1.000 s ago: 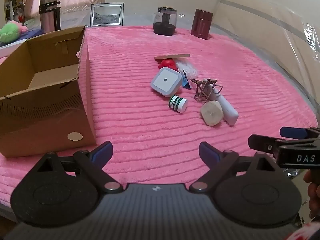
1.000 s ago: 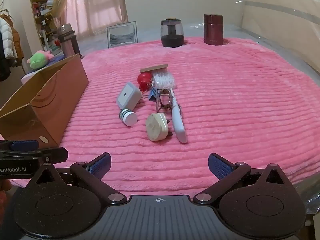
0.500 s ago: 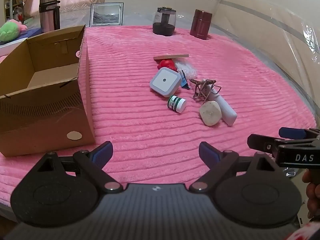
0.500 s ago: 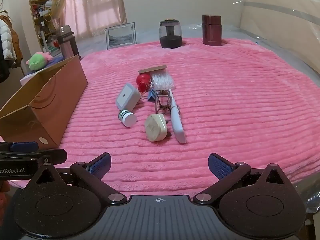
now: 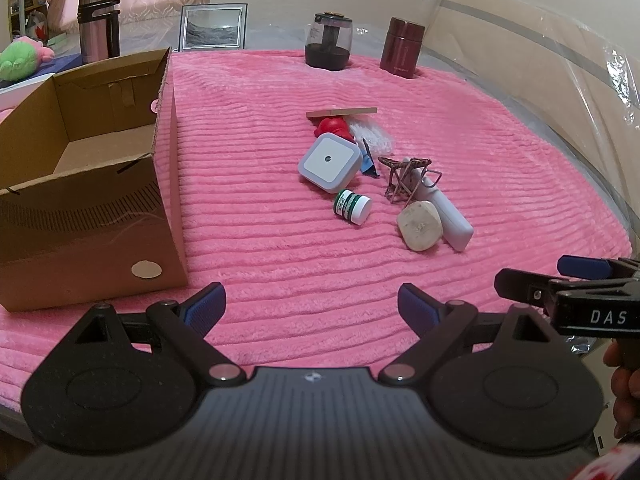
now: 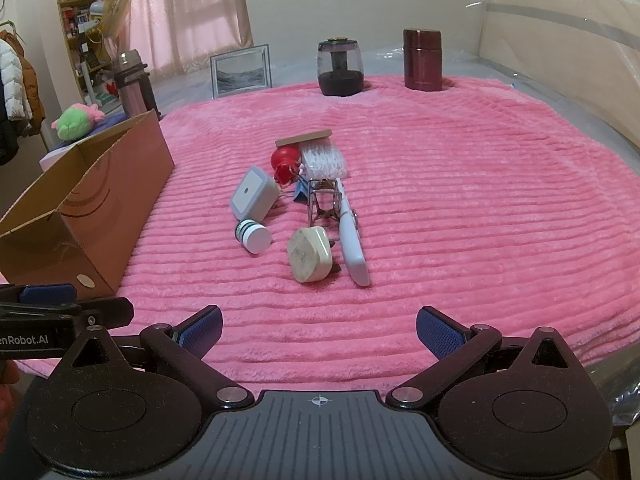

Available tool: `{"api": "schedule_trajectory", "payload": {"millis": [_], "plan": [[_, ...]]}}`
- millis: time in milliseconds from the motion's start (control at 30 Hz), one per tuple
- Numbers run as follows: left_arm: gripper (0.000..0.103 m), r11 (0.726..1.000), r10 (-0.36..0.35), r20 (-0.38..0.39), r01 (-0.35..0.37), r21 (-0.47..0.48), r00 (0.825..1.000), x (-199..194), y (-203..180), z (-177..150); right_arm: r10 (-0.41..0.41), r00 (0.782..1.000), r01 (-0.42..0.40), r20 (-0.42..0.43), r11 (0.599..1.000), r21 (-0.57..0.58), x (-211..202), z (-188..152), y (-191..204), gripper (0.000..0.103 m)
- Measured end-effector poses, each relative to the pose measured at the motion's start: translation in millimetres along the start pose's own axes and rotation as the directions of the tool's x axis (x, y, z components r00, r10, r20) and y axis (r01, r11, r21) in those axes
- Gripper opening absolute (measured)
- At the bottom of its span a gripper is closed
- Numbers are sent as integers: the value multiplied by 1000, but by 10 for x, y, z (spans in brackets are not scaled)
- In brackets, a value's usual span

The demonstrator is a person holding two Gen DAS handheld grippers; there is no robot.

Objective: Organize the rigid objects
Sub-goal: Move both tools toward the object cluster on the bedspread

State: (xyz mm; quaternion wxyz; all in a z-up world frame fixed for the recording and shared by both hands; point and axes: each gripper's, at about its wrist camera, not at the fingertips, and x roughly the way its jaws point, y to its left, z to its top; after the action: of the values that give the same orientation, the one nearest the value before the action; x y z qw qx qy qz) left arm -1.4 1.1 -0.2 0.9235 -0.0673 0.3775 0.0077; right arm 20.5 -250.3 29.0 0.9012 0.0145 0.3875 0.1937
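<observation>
Nothing much has changed over the last second: the scene sits just as it did, so the sorting has not yet begun and every piece waits on the pink blanket point(image 5: 260, 240), which looks to me like a bed cover. The big cardboard box point(image 5: 80, 184) stands open and empty at the left edge, the likely home for the clutter. Near the middle of the blanket lies the heap, well apart from the box: a white square night light point(image 5: 328, 162), a long white thermometer-like stick point(image 6: 352, 244), a wooden block point(image 6: 310, 254), a copper wire clip point(image 5: 404, 178), a red toy point(image 5: 332, 126) under a wooden brush point(image 5: 344, 112), and a small green-banded jar point(image 5: 352, 206) on its side. Now the hands: both are held low at the near edge of the blanket, side by side, tilted down toward the pile. The left gripper point(image 5: 310, 310) has its jaws wide with nothing between them; the right gripper point(image 6: 320, 332) matches it, jaws spread wide and empty too. My guess is a reach toward the nearest pieces, the block or the jar, comes first.
</observation>
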Motion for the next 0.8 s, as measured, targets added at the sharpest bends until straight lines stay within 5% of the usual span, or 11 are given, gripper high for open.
{"api": "schedule_trajectory", "payload": {"millis": [800], "plan": [[91,1000,-3,-2,3,3,1000,27,-49,-2,-3,1000,3,0,1000,-4,9,4,-6,101]]}}
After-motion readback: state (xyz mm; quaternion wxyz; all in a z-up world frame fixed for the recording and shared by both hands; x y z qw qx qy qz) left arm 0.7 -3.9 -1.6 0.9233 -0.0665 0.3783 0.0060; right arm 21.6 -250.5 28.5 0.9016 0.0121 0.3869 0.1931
